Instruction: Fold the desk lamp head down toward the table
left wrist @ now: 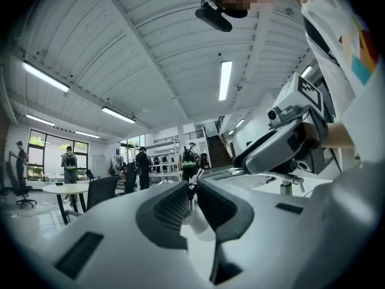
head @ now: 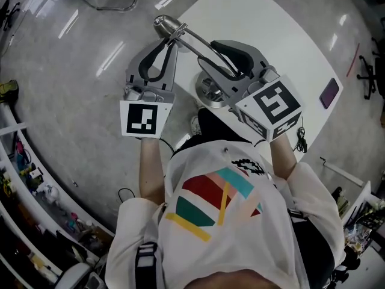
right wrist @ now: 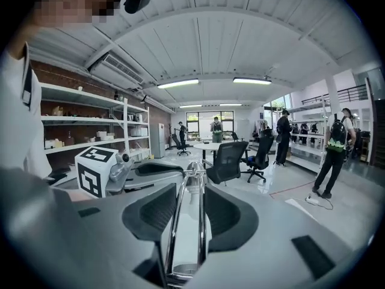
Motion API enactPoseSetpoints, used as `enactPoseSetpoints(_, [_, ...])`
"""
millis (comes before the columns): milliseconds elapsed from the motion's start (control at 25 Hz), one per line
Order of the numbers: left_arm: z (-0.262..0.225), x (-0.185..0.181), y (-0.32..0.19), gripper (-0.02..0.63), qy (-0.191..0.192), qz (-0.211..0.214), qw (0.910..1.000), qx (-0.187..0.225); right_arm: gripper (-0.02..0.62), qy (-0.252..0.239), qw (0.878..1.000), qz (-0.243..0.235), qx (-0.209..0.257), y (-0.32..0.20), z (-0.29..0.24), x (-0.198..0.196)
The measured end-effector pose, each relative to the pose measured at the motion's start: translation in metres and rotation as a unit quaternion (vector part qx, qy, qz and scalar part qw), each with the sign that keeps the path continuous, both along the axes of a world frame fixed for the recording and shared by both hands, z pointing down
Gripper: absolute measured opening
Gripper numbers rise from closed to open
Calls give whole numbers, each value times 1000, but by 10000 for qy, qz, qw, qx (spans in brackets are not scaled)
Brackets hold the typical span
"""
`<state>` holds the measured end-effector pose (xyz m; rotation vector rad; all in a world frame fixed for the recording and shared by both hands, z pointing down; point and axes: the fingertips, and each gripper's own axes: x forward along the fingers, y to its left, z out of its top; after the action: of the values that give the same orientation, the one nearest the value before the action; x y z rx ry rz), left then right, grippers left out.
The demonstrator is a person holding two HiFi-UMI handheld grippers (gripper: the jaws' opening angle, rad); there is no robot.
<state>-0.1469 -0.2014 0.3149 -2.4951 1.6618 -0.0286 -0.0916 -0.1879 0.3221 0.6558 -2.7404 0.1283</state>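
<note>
The desk lamp stands on a round base point(head: 210, 93) at the near edge of the white table point(head: 271, 29). Its chrome arm point(head: 201, 43) slants up and to the left to the lamp head point(head: 165, 23). My left gripper point(head: 170, 41) is shut on the thin neck joint point(left wrist: 192, 189) just behind the head; a pale rounded part of the head point(left wrist: 196, 221) shows below the pads. My right gripper point(head: 209, 58) is shut on the two chrome rods of the arm point(right wrist: 186, 221), lower down and nearer the base. Each gripper's marker cube shows in the other's view.
A purple flat object point(head: 329, 92) lies at the table's right edge and a black cable point(head: 301, 140) hangs off the near side. A chair base point(head: 114, 5) stands on the glossy floor beyond. Shelves point(head: 24, 179) line the left. Office chairs point(right wrist: 231, 158) and people stand far off.
</note>
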Motion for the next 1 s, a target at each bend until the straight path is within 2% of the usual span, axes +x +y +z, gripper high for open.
enactPoseSetpoints(120, [21,-2,-4,94,90,-21,9996,-257,155,337,9994,-25,-59,-2,9,-4])
enactPoseSetpoints(200, [41,-4,-3,92,121,-51,9981,-605,155,604,9980,-60,-154,-3,16,-7])
enactPoseSetpoints(400, [80,-10,-3,92,125,-57,9934,-1142,155,1244,9907,-249,-490,-5,36,-21])
enactPoseSetpoints(560, [101,-14,-4,91,59,20,9912,-1326,155,1468,9868,-219,-652,-9,48,-32])
enactPoseSetpoints(680, [111,-11,-4,92,-72,41,9897,-1430,155,1593,9848,-223,-656,-10,53,-34])
enactPoseSetpoints(1000, [131,2,0,94,-121,189,9819,-1883,137,2061,9757,-379,-639,-8,64,-33])
